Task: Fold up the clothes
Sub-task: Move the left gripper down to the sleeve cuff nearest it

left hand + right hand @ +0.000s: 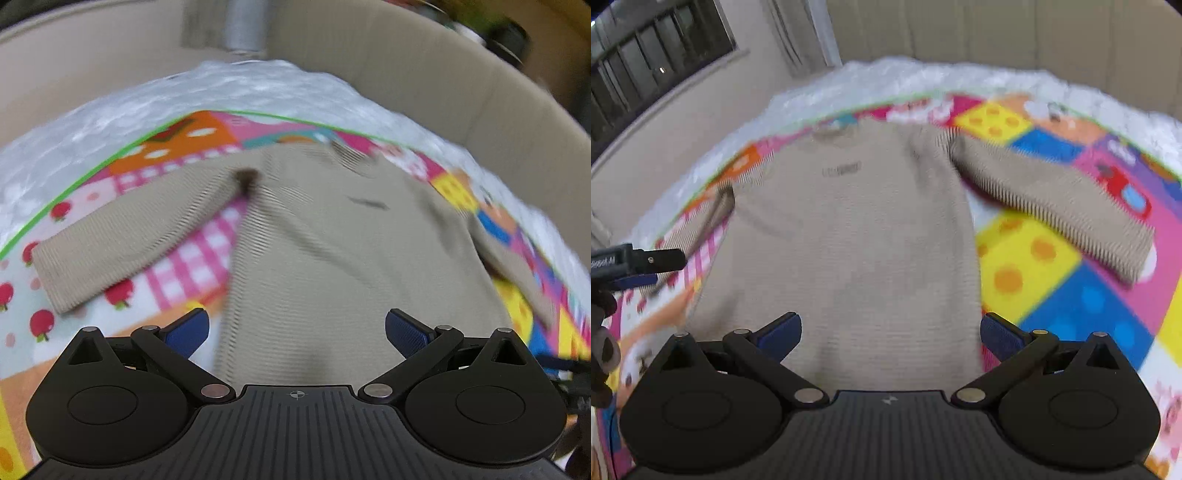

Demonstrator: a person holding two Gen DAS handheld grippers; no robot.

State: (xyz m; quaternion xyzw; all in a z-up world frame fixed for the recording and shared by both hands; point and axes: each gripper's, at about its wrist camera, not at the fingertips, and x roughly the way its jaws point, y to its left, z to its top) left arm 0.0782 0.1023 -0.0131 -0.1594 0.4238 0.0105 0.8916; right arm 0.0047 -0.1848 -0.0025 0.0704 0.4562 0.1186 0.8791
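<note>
Sweater: beige, fine ribbed knit, small dark chest mark. Play mat: multicoloured patchwork of pink gingham, yellow and blue dotted squares, red strawberries, green border. Fingers: blue pads, black linkage.

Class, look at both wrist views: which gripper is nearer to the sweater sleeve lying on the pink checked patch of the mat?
Left. The left gripper hovers beside that sleeve. The right gripper hangs over the sweater's hem, on the far side from it.

A beige sweater lies flat on a colourful patchwork mat, apparently spread over white bedding.
</note>
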